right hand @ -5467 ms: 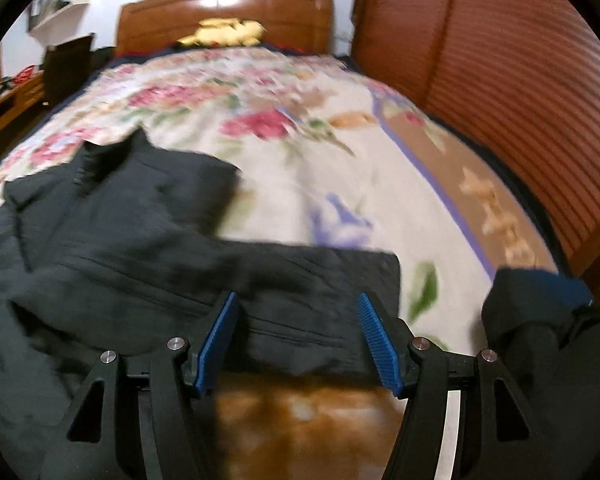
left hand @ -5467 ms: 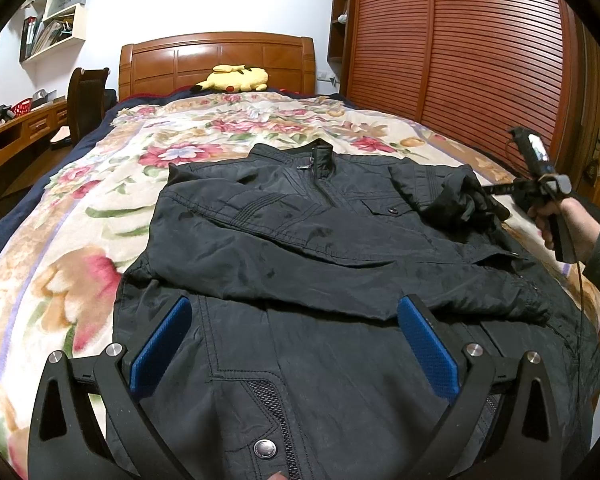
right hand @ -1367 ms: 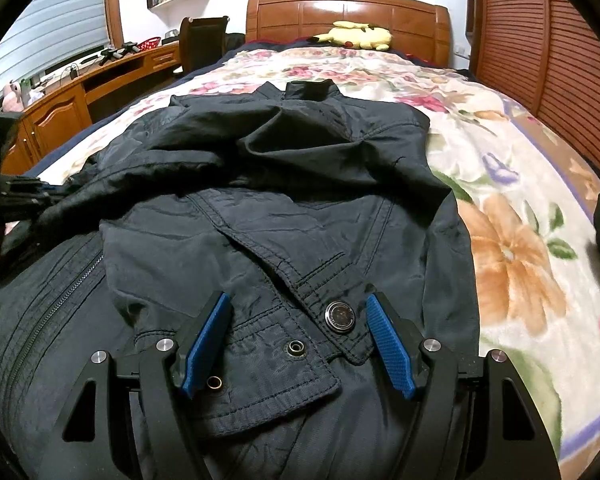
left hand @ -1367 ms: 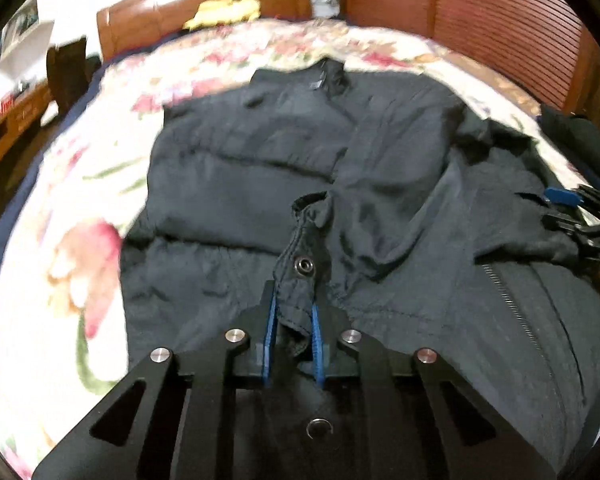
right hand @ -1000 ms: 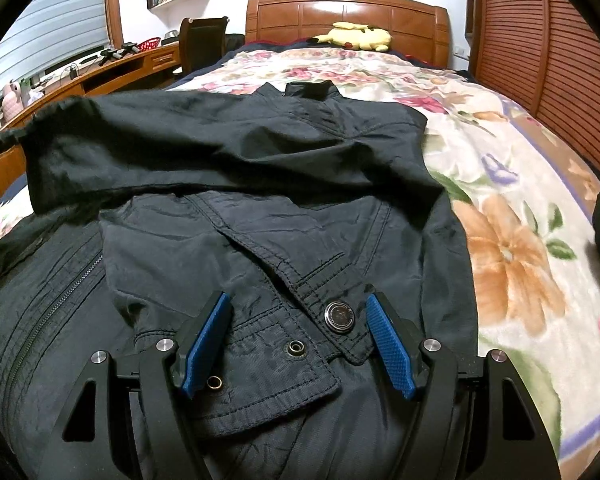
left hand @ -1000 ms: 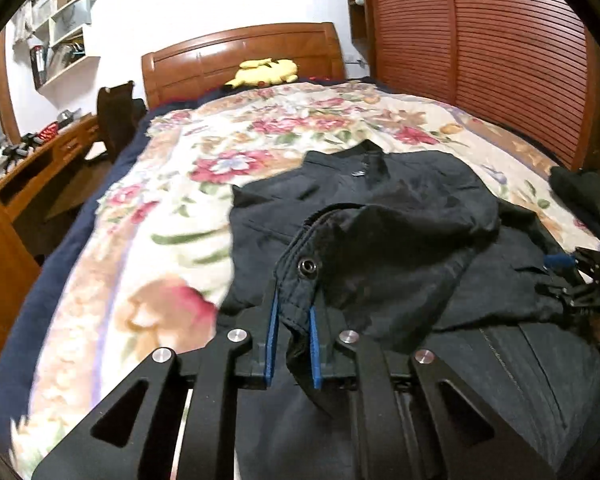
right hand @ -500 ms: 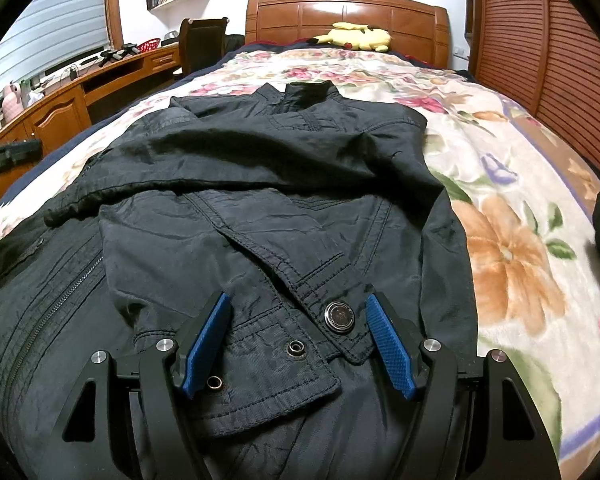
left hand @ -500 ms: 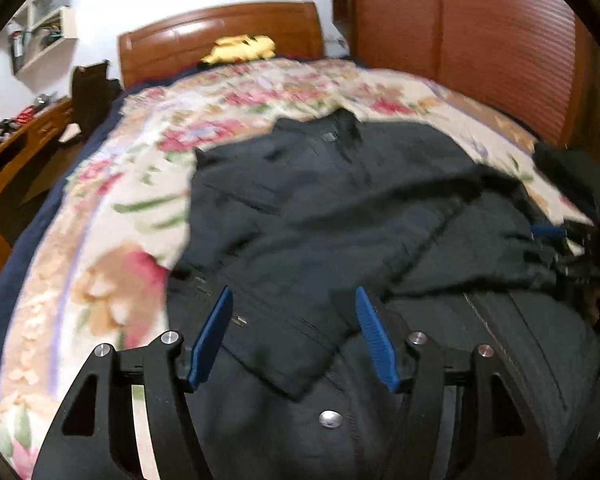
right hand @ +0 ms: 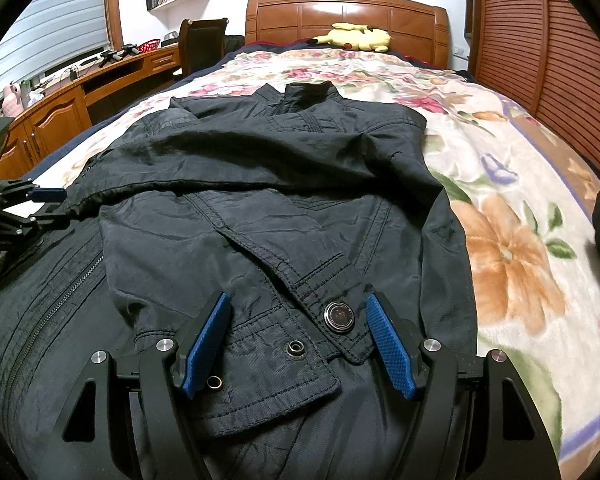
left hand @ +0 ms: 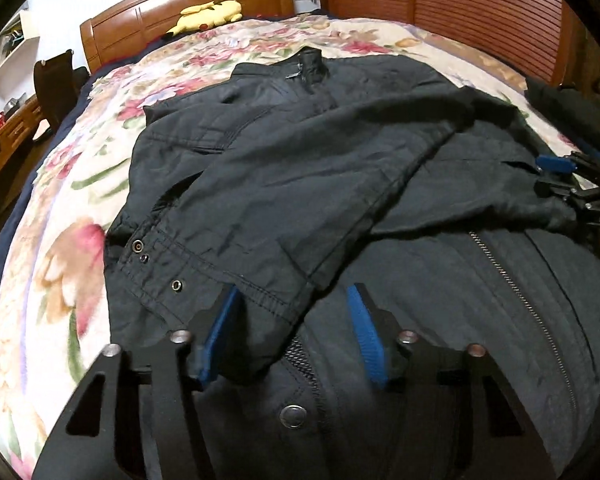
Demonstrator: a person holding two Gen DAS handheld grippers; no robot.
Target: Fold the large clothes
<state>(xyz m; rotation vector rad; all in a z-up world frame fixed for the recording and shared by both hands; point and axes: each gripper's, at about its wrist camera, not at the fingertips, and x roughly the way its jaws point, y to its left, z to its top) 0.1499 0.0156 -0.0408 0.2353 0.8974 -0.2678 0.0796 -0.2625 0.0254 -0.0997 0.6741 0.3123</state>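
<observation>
A black jacket (left hand: 300,152) lies face up on the bed, collar toward the headboard. One sleeve is folded across its chest, and that sleeve's cuff (left hand: 188,272) with snap studs lies at the lower left. My left gripper (left hand: 292,332) hovers low over this cuff's edge. Its jaws are closing with cloth between them, and the pads stand apart from it. My right gripper (right hand: 298,344) stands open over the other cuff (right hand: 300,340), beside a metal snap button (right hand: 339,316). Each gripper also shows at the edge of the other's view: the right gripper (left hand: 568,184) and the left gripper (right hand: 24,204).
The bed's floral blanket (right hand: 512,248) shows on both sides of the jacket. A yellow plush toy (right hand: 356,38) sits by the wooden headboard (right hand: 340,12). A slatted wooden wardrobe (left hand: 480,4) stands to the right, a desk (right hand: 60,108) and chair (right hand: 202,40) to the left. Dark clothing (left hand: 572,112) lies at the right edge.
My left gripper let go of the sleeve cuff, opened and came down. The sleeve it held up now lies flat across the jacket's chest. The right gripper has not moved.
</observation>
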